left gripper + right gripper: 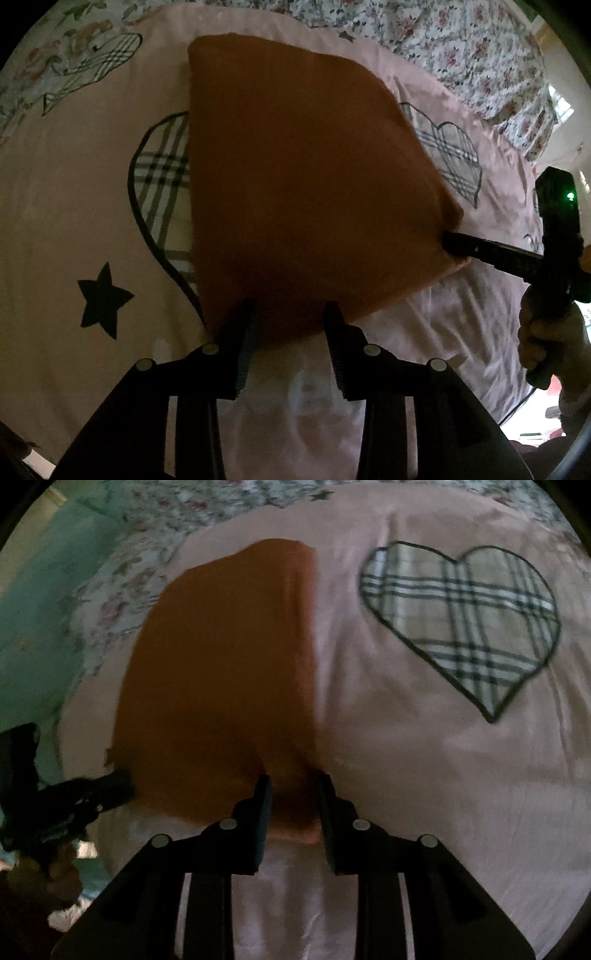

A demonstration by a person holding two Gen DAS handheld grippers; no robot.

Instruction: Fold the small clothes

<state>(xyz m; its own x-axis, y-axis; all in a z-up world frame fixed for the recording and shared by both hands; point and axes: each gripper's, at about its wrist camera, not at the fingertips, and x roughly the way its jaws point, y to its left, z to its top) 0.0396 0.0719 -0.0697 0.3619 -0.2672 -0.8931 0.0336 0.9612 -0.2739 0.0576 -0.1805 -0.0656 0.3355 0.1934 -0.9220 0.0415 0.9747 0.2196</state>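
An orange-brown folded cloth (303, 177) lies flat on the pink bedsheet (55, 206). In the left wrist view my left gripper (291, 314) stands at the cloth's near edge, jaws apart, with the edge between the fingertips. My right gripper (454, 243) shows at the cloth's right corner, touching it. In the right wrist view the right gripper (293, 786) has its jaws apart around the cloth's (221, 664) near corner, which bunches between the fingers. The left gripper (118, 782) touches the cloth's left edge there.
The pink sheet (424, 775) carries plaid heart prints (461, 624) and a black star (101, 299). A floral quilt (461, 48) lies at the far side. A hand (546, 332) holds the right gripper's handle.
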